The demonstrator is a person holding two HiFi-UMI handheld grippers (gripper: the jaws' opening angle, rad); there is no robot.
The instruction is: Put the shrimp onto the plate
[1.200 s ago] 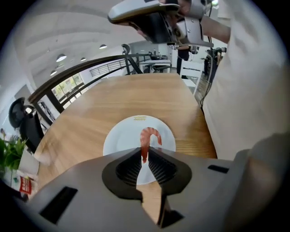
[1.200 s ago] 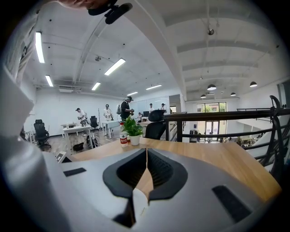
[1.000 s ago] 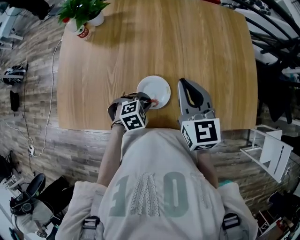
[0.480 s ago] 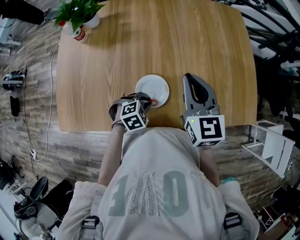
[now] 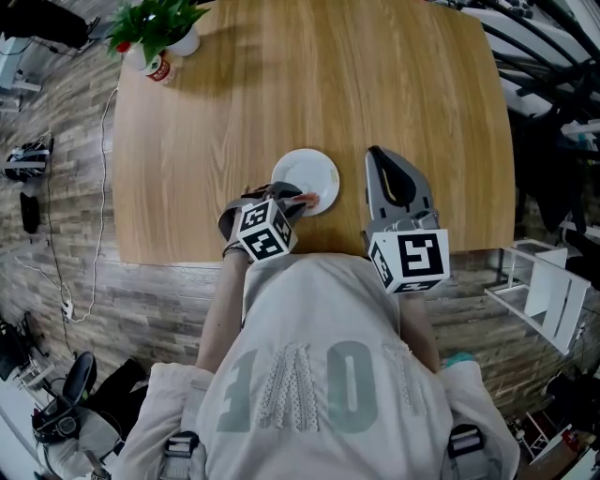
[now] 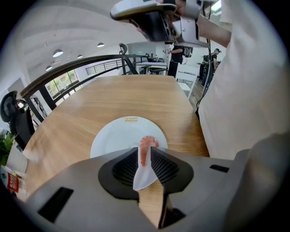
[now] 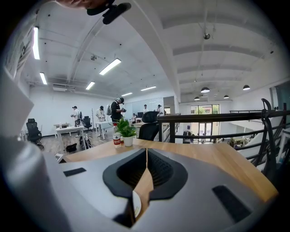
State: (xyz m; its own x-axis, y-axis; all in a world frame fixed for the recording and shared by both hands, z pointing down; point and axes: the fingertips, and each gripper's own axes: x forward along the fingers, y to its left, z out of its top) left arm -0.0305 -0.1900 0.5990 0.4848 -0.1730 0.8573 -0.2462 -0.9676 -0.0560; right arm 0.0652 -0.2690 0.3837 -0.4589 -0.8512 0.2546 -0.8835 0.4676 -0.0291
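A small pink shrimp [image 6: 145, 148] is pinched between the jaws of my left gripper [image 6: 146, 153], its curled end sticking out over the near edge of a round white plate [image 6: 118, 134]. In the head view the plate [image 5: 302, 174] lies near the table's front edge, and the left gripper [image 5: 289, 198] reaches its near rim, where the shrimp [image 5: 305, 198] shows as a pink speck. My right gripper [image 5: 390, 170] hovers to the right of the plate, jaws closed together and empty. In the right gripper view the jaws [image 7: 146, 156] meet with nothing between them.
The wooden table [image 5: 375, 84] stretches away behind the plate. A potted plant [image 5: 161, 23] and a small red-labelled bottle [image 5: 159, 67] stand at its far left corner. A white rack [image 5: 542, 291] stands on the floor at the right.
The right gripper has shifted slightly forward and to the right. The left gripper stays at the plate's near rim with the shrimp, barely moved.
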